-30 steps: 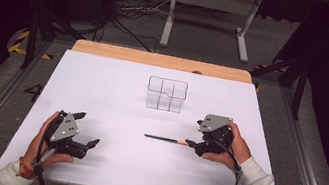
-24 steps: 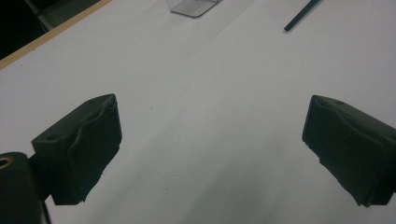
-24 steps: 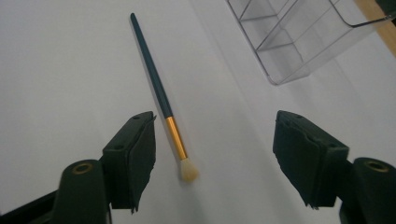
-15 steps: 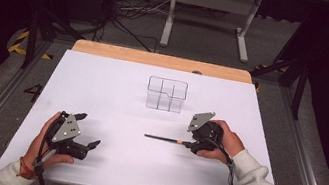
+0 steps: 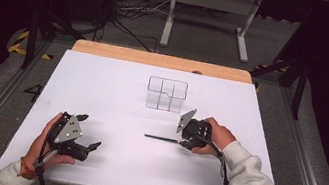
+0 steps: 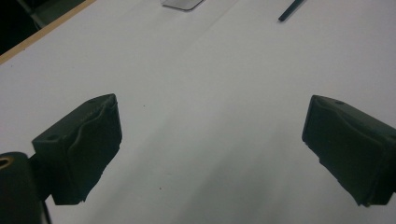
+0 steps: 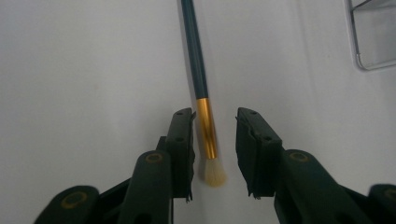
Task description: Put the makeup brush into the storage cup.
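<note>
Here, the right tongs (image 7: 214,140) have just been closing around a paintbrush (image 7: 201,88) lying on the white worktop (image 5: 116,94) just in front of the clear organizer (image 5: 166,94), pads not yet touching its gold ferrule; the left tongs (image 6: 210,144) rest wide apart, well left of the organizer.

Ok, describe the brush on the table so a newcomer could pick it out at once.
On the white table, look in front of the clear divided box, toward the person's right hand. The paintbrush lies flat there, its bristle end between the right tongs, whose jaws have just been closing. It is the slim dark stick with a gold band and pale bristles.
</note>
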`<state>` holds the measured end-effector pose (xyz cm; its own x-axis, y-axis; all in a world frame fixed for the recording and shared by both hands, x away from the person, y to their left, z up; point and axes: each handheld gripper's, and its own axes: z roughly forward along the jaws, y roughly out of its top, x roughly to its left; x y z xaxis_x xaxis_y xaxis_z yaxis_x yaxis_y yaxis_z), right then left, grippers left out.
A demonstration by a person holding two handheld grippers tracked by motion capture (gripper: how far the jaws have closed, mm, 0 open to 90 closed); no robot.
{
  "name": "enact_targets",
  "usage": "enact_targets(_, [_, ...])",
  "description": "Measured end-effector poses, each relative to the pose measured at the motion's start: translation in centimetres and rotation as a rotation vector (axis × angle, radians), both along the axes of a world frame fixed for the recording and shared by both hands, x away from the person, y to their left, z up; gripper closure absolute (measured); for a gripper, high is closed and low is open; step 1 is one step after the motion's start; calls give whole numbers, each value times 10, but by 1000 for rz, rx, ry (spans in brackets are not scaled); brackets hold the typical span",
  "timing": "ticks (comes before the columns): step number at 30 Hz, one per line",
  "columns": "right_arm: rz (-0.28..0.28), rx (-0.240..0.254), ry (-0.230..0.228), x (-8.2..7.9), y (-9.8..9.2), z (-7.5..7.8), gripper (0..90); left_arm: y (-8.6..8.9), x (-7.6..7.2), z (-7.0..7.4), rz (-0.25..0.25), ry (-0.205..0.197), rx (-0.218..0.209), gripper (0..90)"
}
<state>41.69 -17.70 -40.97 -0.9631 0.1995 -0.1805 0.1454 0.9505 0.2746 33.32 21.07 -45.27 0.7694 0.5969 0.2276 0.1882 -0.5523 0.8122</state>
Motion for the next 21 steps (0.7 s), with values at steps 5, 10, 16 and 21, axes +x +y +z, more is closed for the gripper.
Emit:
enact_targets(5, [17, -51, 45, 3, 8, -5, 691, 0, 0, 0, -8, 1, 3, 52])
enact_targets(10, [25, -86, 72, 7, 14, -10, 706, -1, 0, 0, -10, 1, 9, 51])
enact_targets(16, [27, -95, 149, 14, 15, -10, 800, -2, 0, -1, -16, 3, 17, 52])
enact_targets(21, [30, -156, 178, 17, 24, -9, 845, -4, 0, -3, -20, 11, 36, 55])
